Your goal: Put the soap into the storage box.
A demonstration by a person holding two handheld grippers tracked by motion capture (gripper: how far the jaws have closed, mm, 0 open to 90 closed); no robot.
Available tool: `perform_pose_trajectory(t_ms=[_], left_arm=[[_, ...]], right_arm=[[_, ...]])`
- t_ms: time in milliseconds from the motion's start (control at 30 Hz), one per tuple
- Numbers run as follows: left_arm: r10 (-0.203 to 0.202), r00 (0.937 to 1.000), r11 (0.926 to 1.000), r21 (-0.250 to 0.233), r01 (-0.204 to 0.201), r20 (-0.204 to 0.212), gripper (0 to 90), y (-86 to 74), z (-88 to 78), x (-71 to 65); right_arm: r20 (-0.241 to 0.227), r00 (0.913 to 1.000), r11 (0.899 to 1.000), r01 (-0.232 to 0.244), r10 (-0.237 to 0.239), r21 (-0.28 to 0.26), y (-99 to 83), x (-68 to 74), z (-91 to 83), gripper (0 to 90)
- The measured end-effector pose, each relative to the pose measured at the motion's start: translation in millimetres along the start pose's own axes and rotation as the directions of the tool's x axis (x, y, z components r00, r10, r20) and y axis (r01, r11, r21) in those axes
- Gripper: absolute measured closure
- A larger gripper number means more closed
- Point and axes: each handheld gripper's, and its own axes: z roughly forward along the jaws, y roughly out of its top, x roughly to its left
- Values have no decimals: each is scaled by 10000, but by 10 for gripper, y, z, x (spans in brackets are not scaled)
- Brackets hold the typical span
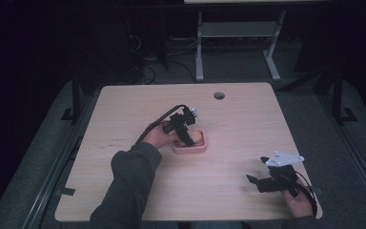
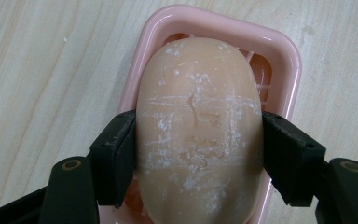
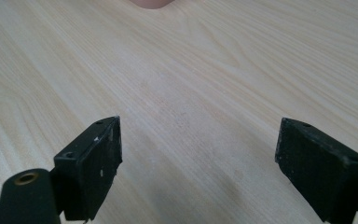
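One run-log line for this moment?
left gripper: shut on soap bar | soap bar: over pink soap dish | right gripper: open, over table

A light wooden table with rounded corners carries a small round dark hole near its far edge. Beyond it, on the grey carpeted floor, stand the white metal legs of another desk, with dark cables lying nearby.

The high view is dim with black surroundings, while both gripper views are bright and evenly lit (edges slightly soft).
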Motion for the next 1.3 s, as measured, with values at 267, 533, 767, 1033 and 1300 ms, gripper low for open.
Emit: perform_pose_trajectory(t_ms=[267, 533, 767, 1033, 1300], left_arm=[[15, 10000, 10000, -38, -15, 7, 322, -2, 3, 9], [56, 10000, 10000, -1, -56, -43, 318, 0, 1, 2], [155, 9999, 9997, -199, -156, -41, 259, -1, -61, -35], [183, 9997, 9988, -451, -190, -148, 237, -83, -144, -89], [223, 9994, 9978, -617, -240, -276, 232, -207, -270, -156]], right_arm=[[-5, 10000, 10000, -8, 8, 1, 2, 0, 3, 141], [-16, 10000, 10000, -31, 31, -11, 5, 2, 4, 141], [-3, 10000, 10000, 28, -28, 12, 7, -1, 7, 141], [55, 10000, 10000, 26, -26, 33, 8, 0, 8, 141], [100, 9999, 10000, 0, -1, 79, 20, -7, 18, 141]])
